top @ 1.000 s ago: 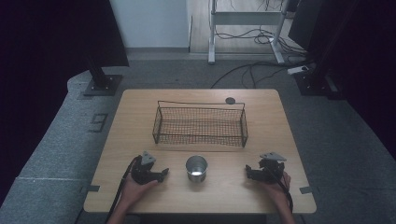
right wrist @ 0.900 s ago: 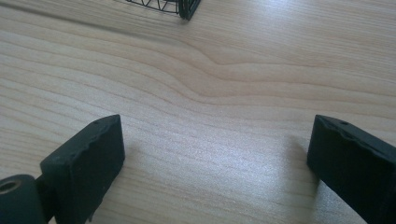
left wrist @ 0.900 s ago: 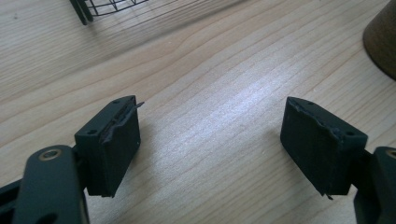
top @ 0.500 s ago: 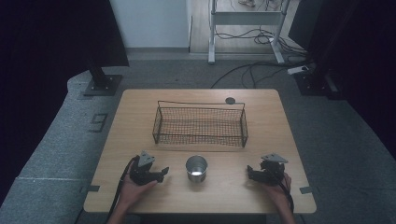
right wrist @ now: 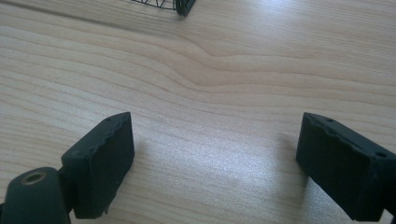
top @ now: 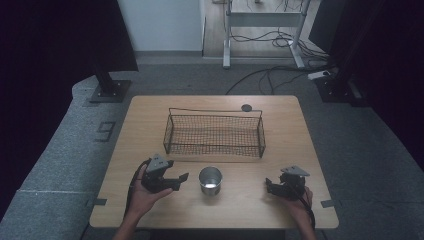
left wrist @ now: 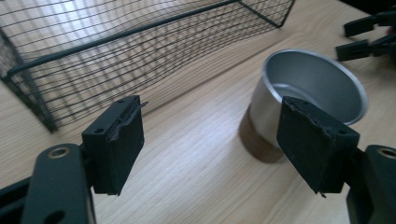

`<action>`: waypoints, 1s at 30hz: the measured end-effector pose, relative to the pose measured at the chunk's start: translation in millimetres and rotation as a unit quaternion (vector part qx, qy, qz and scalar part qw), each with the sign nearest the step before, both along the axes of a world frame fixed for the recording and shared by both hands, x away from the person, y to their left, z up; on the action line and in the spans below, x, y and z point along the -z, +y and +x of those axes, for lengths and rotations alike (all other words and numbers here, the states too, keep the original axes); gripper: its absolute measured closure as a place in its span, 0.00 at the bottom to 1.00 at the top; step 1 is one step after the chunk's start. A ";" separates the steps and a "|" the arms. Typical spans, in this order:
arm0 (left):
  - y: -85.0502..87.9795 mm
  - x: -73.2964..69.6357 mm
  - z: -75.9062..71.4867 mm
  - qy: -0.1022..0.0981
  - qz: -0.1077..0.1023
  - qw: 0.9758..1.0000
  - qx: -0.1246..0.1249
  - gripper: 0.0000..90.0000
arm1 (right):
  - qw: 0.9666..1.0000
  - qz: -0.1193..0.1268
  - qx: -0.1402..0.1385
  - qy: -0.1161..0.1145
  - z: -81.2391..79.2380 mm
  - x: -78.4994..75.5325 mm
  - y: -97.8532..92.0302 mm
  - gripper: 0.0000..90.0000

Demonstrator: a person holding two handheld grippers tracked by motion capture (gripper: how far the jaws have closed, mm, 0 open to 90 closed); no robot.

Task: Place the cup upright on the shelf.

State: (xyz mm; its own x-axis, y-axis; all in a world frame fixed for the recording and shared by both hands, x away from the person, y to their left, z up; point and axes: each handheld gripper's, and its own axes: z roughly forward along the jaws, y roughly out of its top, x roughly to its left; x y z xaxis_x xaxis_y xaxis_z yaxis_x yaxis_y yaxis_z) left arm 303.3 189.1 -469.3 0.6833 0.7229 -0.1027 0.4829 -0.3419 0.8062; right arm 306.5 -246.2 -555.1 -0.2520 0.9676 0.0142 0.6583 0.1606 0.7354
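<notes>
Here, my left gripper [top: 179, 181] has its two black jaws standing apart with nothing between them. In the left gripper view [left wrist: 210, 140] the pads [left wrist: 116, 149] are blocky, matte rubber slabs, their top edges chewed and ragged, bolted to smooth dark arms with round holes. A grey three-cornered plate rides on top of it in the high view, and my hand wraps the body from the near side.

Just to the right of those jaws stands the metal cup [top: 210, 180], upright on the table and apart from the pads. It is a plain round cup of brushed silvery metal with a thin rolled rim, open at the top, its inside dull grey and catching a pale gleam low down [left wrist: 308, 88]. Its wall mirrors the wood near the foot as a brown band. It sits near the table's near edge, about midway between my two hands.

My right gripper [top: 269, 186] lies further right, low over bare wood, jaws spread wide and holding nothing; its own view [right wrist: 212, 158] shows the same rough black pads.

The table [top: 150, 125] is pale wood with long wavy grain. Beyond the cup, toward the far side, sits a long rectangular wire basket [top: 215, 134] of thin black mesh with a heavier rim rod [left wrist: 93, 56]. A small dark round disc [top: 246, 107] lies beside its far right corner.
</notes>
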 end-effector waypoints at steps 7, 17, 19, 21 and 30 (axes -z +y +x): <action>-7.4 -2.4 -2.9 -0.003 -0.018 1.000 0.018 0.23 | 1.000 -0.001 0.004 0.000 -0.5 -0.2 -0.3 0.13; -30.3 -6.2 0.0 0.003 -0.021 0.999 0.041 0.16 | 1.000 -0.001 0.009 -0.001 -0.5 -0.1 -0.7 0.14; -35.1 -4.3 1.3 0.003 -0.017 0.999 0.040 0.16 | 1.000 0.000 0.011 -0.001 -0.6 -0.1 -0.8 0.14; -39.0 -1.8 2.8 0.005 -0.015 0.999 0.044 0.16 | 1.000 0.000 0.012 -0.001 -0.6 -0.1 -0.9 0.14; -55.7 7.9 4.6 0.017 -0.005 0.998 0.059 0.18 | 1.000 0.000 0.020 0.000 -0.8 -0.2 -1.4 0.14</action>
